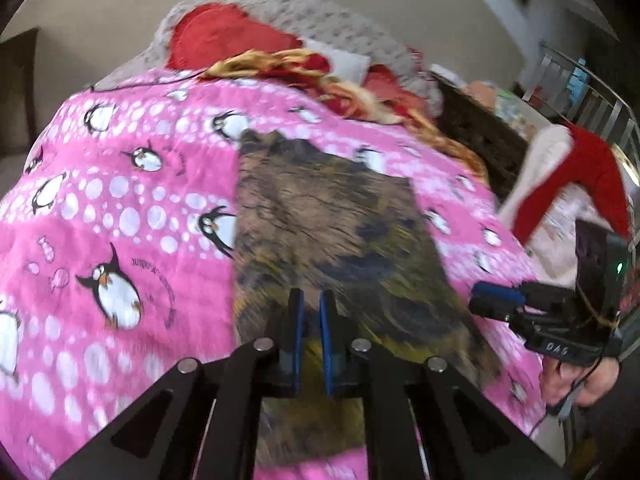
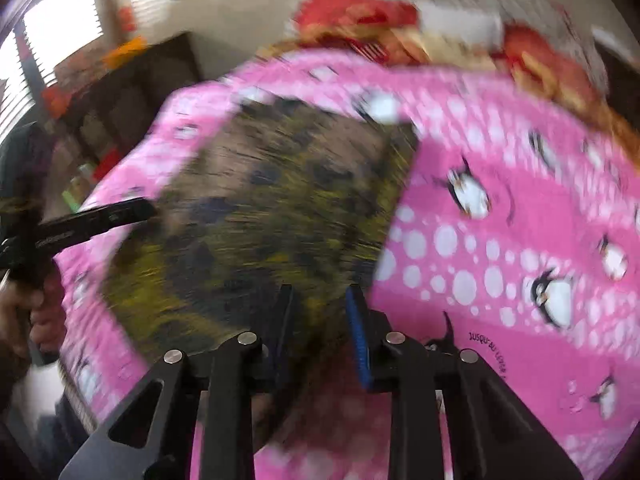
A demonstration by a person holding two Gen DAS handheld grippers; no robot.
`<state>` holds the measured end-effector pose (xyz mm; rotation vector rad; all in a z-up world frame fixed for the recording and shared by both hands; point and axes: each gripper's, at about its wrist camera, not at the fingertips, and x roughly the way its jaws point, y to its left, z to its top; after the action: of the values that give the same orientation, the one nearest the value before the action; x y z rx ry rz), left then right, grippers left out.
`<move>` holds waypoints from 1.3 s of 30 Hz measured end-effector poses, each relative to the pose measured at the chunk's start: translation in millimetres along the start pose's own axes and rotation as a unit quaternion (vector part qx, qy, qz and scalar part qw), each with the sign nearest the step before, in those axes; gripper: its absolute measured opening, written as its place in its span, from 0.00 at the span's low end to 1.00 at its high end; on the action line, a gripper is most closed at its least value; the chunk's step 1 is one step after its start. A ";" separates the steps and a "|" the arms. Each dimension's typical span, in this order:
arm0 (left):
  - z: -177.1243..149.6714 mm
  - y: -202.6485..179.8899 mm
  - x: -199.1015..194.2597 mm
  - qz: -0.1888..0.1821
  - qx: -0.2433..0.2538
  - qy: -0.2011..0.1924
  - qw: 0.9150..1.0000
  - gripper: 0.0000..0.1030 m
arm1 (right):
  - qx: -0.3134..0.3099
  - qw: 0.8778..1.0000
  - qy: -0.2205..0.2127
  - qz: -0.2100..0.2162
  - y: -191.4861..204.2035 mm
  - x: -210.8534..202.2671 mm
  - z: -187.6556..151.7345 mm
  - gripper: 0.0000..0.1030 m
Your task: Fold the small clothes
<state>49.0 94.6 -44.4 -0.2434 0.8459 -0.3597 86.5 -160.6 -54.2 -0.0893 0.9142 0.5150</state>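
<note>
A small brown, black and yellow patterned garment (image 1: 332,232) lies flat on a pink penguin blanket (image 1: 120,208). My left gripper (image 1: 311,300) is over the garment's near part, jaws a narrow gap apart with nothing seen between them. In the right wrist view the same garment (image 2: 272,208) fills the middle, blurred. My right gripper (image 2: 320,296) is open above its near edge, empty. The right gripper also shows in the left wrist view (image 1: 496,300) at the garment's right side. The left gripper shows in the right wrist view (image 2: 108,216) at the garment's left edge.
A heap of red, yellow and grey clothes (image 1: 280,52) lies at the blanket's far end. A red and white garment (image 1: 572,184) lies to the right by a metal rail (image 1: 592,100). Dark shelves (image 2: 120,92) stand at the left of the right wrist view.
</note>
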 end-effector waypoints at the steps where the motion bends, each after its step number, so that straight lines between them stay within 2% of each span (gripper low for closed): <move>1: -7.7 -1.1 0.5 -0.001 0.000 0.012 1.000 0.06 | -0.017 1.000 -0.009 0.020 9.0 -11.1 -3.9 0.13; 3: -23.0 1.7 11.8 -0.001 -0.002 0.040 0.999 0.06 | -0.050 0.998 -0.004 0.047 26.1 -18.4 -16.2 0.13; 4: -28.5 4.7 17.8 0.002 -0.002 0.048 0.999 0.06 | -0.064 0.997 0.010 0.045 31.9 -13.0 -21.1 0.13; 6: -28.5 7.5 19.7 -0.007 -0.017 0.048 0.999 0.06 | -0.071 0.995 0.067 0.026 32.1 11.7 -33.5 0.13; 7: -24.8 8.0 17.8 -0.006 -0.022 0.049 0.999 0.06 | -0.066 0.994 0.081 0.022 28.9 17.9 -36.2 0.12; 10: 6.3 1.7 5.0 -0.007 -0.009 0.010 1.000 0.06 | -0.054 0.996 0.061 0.033 23.5 4.2 -21.6 0.10; 12: 40.1 -1.2 14.0 0.003 -0.012 -0.007 1.000 0.06 | -0.050 0.998 0.022 0.030 19.7 -7.8 0.6 0.10; 14: 67.3 -3.1 34.7 0.018 -0.021 -0.004 1.000 0.06 | -0.025 1.000 -0.003 0.003 13.3 -3.3 29.7 0.10; 15: 80.3 -4.1 50.7 0.043 -0.027 -0.003 0.999 0.07 | -0.002 1.000 -0.017 -0.019 7.4 2.7 46.0 0.10; 18: 103.4 -2.8 87.6 0.079 -0.043 0.004 0.996 0.10 | 0.060 0.994 -0.028 -0.087 -0.1 25.9 75.7 0.10; 19: 106.9 0.1 93.6 0.086 -0.048 0.002 0.995 0.11 | 0.090 0.990 -0.031 -0.101 -3.1 35.9 84.8 0.10; 21: 113.1 6.9 108.6 0.088 -0.075 -0.003 0.993 0.23 | 0.128 0.983 -0.039 -0.123 -7.0 53.7 99.8 0.10; 22: 112.1 8.5 112.6 0.090 -0.077 -0.004 0.993 0.25 | 0.138 0.980 -0.041 -0.139 -7.6 62.3 105.3 0.10; 24: 107.9 11.6 126.0 0.105 -0.073 -0.003 0.992 0.27 | 0.149 0.976 -0.035 -0.152 -10.4 75.2 109.1 0.13; 26: 101.9 13.2 135.8 0.113 -0.068 0.005 0.991 0.27 | 0.163 0.975 -0.005 -0.151 -18.4 96.9 106.0 0.15; 27: 99.1 10.8 136.9 0.118 -0.059 -0.002 0.991 0.28 | 0.156 0.976 0.000 -0.155 -19.5 105.3 104.2 0.15; 29: 96.6 7.8 139.1 0.122 -0.048 -0.005 0.991 0.31 | 0.116 0.979 -0.023 -0.167 -12.1 110.8 94.9 0.16; 31: 95.3 5.1 140.7 0.128 -0.040 -0.007 0.991 0.32 | 0.093 0.979 -0.027 -0.181 -6.1 110.7 91.0 0.17; 39: 94.6 7.8 142.2 0.117 -0.045 -0.012 0.992 0.33 | 0.101 0.980 -0.036 -0.170 -9.3 110.6 89.4 0.18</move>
<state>209.4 50.7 -83.7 -0.2288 0.8569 -0.0990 211.5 -100.1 -86.3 -0.0417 0.8538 0.1061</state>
